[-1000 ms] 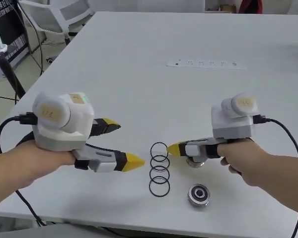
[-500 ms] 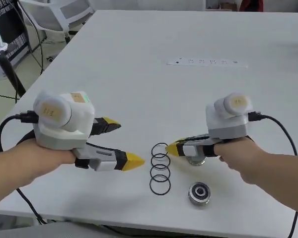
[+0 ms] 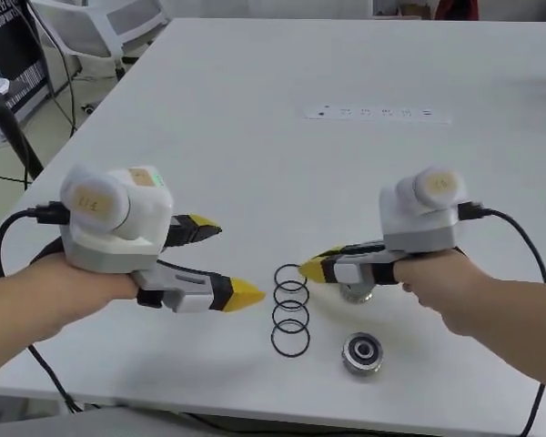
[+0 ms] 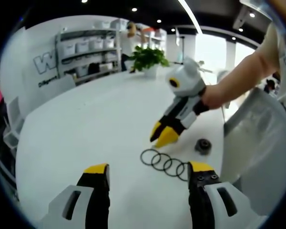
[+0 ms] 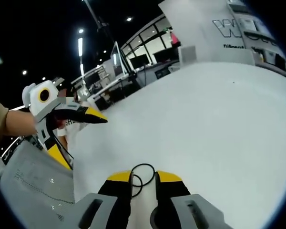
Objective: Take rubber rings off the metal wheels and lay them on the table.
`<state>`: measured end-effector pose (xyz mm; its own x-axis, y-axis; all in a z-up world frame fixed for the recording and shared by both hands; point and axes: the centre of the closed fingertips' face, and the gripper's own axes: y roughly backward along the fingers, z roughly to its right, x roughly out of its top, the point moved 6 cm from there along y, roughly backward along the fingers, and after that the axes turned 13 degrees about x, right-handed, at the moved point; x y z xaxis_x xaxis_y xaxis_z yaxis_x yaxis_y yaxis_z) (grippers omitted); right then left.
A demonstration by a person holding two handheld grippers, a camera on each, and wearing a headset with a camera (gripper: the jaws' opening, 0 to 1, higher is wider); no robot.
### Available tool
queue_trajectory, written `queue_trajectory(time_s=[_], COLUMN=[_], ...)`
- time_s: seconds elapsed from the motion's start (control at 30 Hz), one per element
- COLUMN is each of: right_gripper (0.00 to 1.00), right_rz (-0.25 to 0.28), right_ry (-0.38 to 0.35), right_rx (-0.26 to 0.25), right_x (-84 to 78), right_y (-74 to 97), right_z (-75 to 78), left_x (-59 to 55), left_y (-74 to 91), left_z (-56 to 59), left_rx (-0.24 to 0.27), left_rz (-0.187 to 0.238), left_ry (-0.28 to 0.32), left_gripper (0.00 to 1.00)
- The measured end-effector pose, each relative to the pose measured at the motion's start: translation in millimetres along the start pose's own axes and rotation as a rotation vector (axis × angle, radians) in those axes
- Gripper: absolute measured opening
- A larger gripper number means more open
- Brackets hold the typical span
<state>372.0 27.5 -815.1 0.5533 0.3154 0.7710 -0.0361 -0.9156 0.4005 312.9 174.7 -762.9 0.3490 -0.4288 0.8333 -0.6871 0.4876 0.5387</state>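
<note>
My left tool (image 3: 226, 260) hangs over the near left part of the white worktop (image 3: 255, 137), its yellow-tipped jaws spread wide with nothing between them. My right tool (image 3: 311, 267) comes in from the right, pointing left. Its jaws are drawn close with only a narrow gap, and I see nothing gripped in them. Its tips sit just above the far end of the row of four black rubber rings (image 3: 291, 306), which lie flat on the worktop between my two tools, each ring touching or overlapping the next. In the right gripper view the nearest ring shows through the gap just beyond the tips. One metal wheel (image 3: 362, 353) lies near the front edge, right of the rings. A second wheel (image 3: 355, 293) sits under the right tool's body, partly hidden. A power strip (image 3: 378, 114) lies farther back.
</note>
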Motion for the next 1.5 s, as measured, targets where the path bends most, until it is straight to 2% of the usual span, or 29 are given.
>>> queue_trajectory(time_s=[0.23, 0.43, 0.57, 0.8, 0.97, 1.27, 1.37, 1.5], right_gripper=[0.22, 0.26, 0.3, 0.38, 0.42, 0.5, 0.53, 0.57], right_rz=[0.071, 0.095, 0.129, 0.157, 0.168, 0.181, 0.173, 0.157], right_ry=[0.007, 0.014, 0.028, 0.077, 0.106, 0.152, 0.198, 0.214], right_rx=[0.014, 0.011, 0.013, 0.003, 0.001, 0.005, 0.002, 0.004], right_x=[12.5, 15.6, 20.1, 24.0, 23.0, 21.7, 20.3, 16.0], right_y=[9.4, 20.0, 31.3, 52.7, 67.4, 82.1, 87.6, 93.4], right_z=[-5.5, -6.7, -9.1, -12.9, -20.8, -34.9, -40.4, -44.5], left_x=[4.6, 9.7, 12.6, 18.9, 22.0, 27.3, 28.0, 28.0], left_y=[-0.6, -1.7, -2.1, -1.4, -0.4, 3.1, 5.2, 7.4], left_z=[2.2, 3.6, 5.8, 8.5, 10.3, 12.5, 13.2, 14.1], left_rx=[-0.006, -0.01, -0.016, -0.024, -0.03, -0.03, -0.029, -0.028], left_rz=[0.008, 0.019, 0.024, 0.039, 0.045, 0.061, 0.065, 0.067], left_ry=[-0.004, -0.009, -0.01, -0.011, -0.015, -0.016, -0.017, -0.022], left_gripper=[0.68, 0.68, 0.69, 0.69, 0.69, 0.7, 0.71, 0.71])
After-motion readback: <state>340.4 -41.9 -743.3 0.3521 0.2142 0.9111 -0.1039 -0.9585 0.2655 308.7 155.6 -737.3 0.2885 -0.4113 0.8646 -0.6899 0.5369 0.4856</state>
